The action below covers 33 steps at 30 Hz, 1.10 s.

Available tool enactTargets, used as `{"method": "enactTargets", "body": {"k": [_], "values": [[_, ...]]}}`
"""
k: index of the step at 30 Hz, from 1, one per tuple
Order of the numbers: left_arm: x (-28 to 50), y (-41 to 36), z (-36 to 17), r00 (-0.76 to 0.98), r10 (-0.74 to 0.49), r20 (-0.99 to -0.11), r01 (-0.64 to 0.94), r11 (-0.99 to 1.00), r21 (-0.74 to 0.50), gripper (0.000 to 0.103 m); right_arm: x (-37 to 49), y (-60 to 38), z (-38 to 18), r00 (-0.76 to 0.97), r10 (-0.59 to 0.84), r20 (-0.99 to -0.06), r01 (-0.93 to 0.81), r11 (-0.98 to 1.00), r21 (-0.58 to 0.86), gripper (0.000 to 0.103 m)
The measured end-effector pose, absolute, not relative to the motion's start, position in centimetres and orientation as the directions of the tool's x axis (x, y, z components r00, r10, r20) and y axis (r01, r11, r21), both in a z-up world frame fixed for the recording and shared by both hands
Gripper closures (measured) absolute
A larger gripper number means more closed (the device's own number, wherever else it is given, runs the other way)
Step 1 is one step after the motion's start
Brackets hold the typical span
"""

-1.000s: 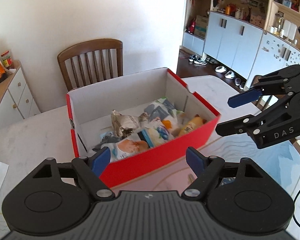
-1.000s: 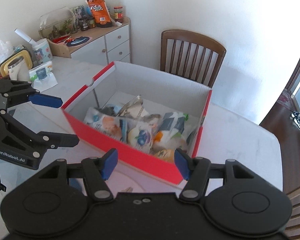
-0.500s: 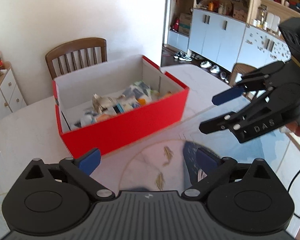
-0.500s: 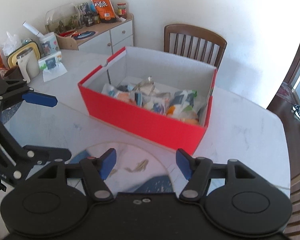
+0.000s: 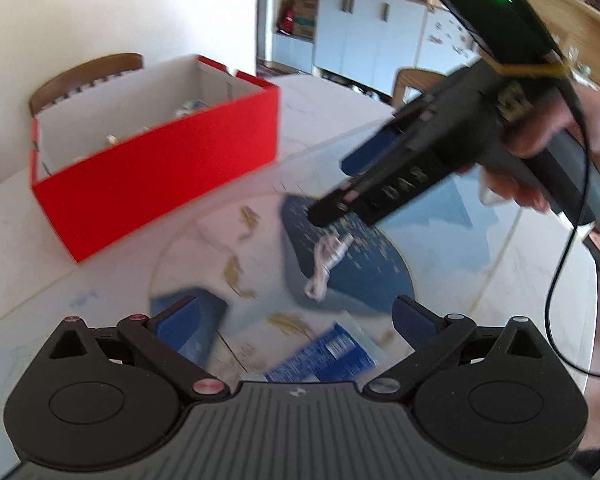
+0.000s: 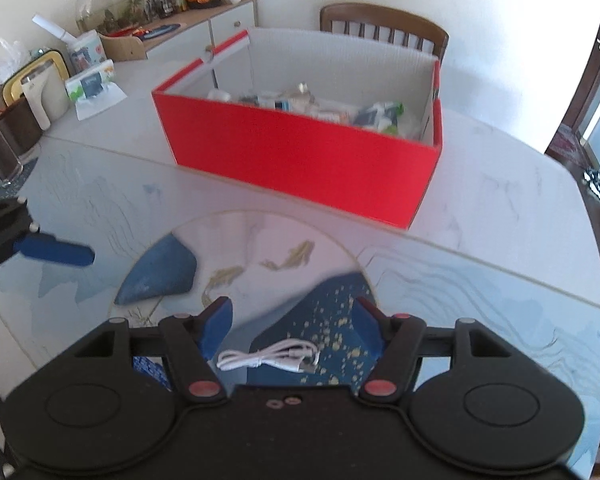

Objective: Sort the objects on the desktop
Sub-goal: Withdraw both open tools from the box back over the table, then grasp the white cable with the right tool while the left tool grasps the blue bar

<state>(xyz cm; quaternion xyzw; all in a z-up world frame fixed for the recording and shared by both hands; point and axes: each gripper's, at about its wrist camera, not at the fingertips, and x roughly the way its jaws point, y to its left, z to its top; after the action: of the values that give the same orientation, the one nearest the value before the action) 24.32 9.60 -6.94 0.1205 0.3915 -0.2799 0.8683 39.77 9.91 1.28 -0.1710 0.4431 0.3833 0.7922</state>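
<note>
A home dining room: wooden chair (image 6: 384,24), snack-topped sideboard (image 6: 204,24).

Red box (image 6: 300,152) with white inside. White coiled cable (image 6: 270,360) on a dark blue patch flecked gold. Counter (image 6: 480,280) pale marble with light blue swirls and gold fish marks. Blue packet (image 5: 324,360) at 6 o'clock. Black tongs (image 6: 292,324), blue tips.

Motion is smearing the whole left wrist view: the red box (image 5: 156,168) and the white cable (image 5: 326,264) are showing only soft outlines. The blue packet (image 5: 324,358) is lying half hidden behind the left gripper (image 5: 296,322), its print unreadable. The box's front wall is hiding most of the snack packets (image 6: 364,114).
</note>
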Motion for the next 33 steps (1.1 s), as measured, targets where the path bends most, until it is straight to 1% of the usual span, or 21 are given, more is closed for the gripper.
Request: {"method": "enactTargets", "body": {"k": [11, 17, 20, 27, 33], "values": [[23.3, 8.6, -10.2, 0.466, -0.385, -0.797, 0.65, 0.76, 0.013, 0.0, 38.9, 10.1, -1.8, 0.272, 0.403, -0.874, -0.729, 0.679, 0.086, 0.037], [23.3, 8.2, -11.1, 0.447, -0.385, -0.807, 0.683, 0.73, 0.029, 0.0, 38.5, 9.5, -2.3, 0.223, 0.426, -0.877, -0.694, 0.701, 0.164, 0.037], [23.4, 8.0, -11.5, 0.446, -0.381, -0.81, 0.689, 0.724, 0.039, 0.0, 38.0, 9.6, -2.7, 0.189, 0.42, -0.888, -0.696, 0.695, 0.18, 0.037], [23.4, 7.9, -12.3, 0.432, -0.378, -0.819, 0.694, 0.719, 0.034, 0.001, 38.5, 10.3, -3.6, 0.154, 0.399, -0.904, -0.682, 0.705, 0.195, 0.037], [23.4, 8.1, -12.9, 0.412, -0.389, -0.824, 0.69, 0.724, 0.003, 0.001, 40.2, 10.5, -4.1, 0.141, 0.401, -0.905, -0.641, 0.733, 0.225, 0.037]]}}
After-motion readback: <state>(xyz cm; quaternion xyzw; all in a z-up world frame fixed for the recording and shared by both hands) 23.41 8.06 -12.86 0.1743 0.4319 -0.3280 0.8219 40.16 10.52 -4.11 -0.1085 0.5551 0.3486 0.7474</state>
